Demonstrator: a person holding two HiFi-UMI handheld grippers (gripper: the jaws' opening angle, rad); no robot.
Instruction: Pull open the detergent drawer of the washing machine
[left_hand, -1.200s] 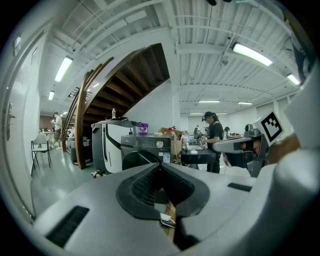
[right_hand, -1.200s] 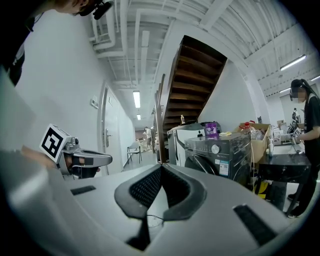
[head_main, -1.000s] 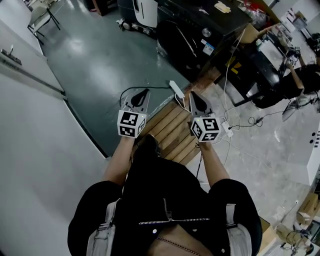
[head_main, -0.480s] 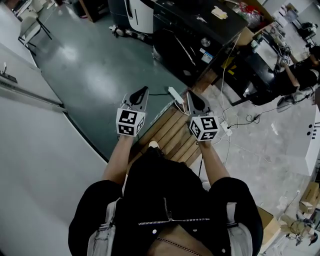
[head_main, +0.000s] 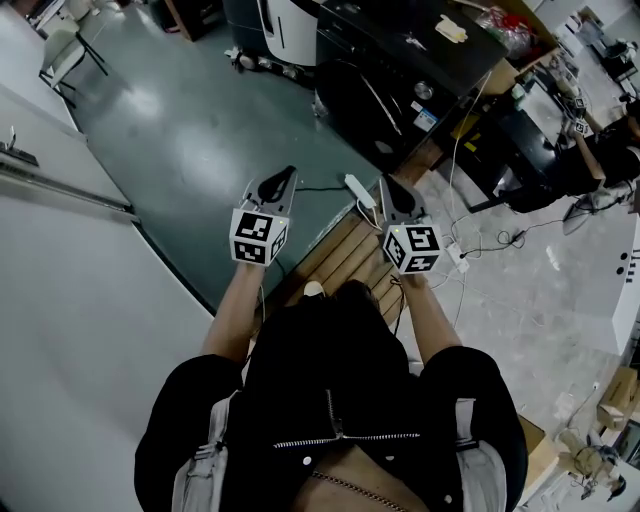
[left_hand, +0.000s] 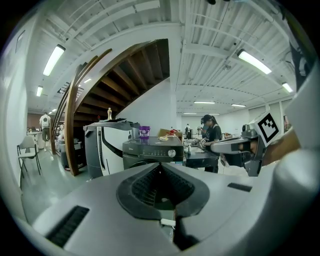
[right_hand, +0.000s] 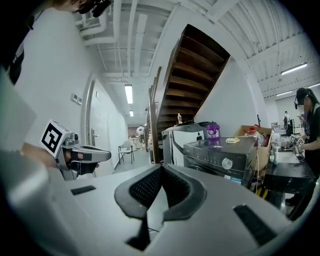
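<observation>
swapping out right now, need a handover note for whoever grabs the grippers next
left gripper: shut, nothing in it.
right gripper: shut, nothing in it.
Both are held in the air side by side, pointing towards the washing machine, which stands ahead, out of touch.
Done: nothing on the machine yet.
Left: walk up, find the detergent drawer (too small to pick out from here), grip its front, pull it open.

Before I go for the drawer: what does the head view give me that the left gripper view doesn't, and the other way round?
Head view only: the wooden slatted platform below the grippers, the power strip at its far end, and cables on the floor.
Left gripper view only: the wooden staircase and ceiling lights.
Both: the washing machine ahead, untouched, and the left gripper and right gripper, jaws together, holding nothing.
</observation>
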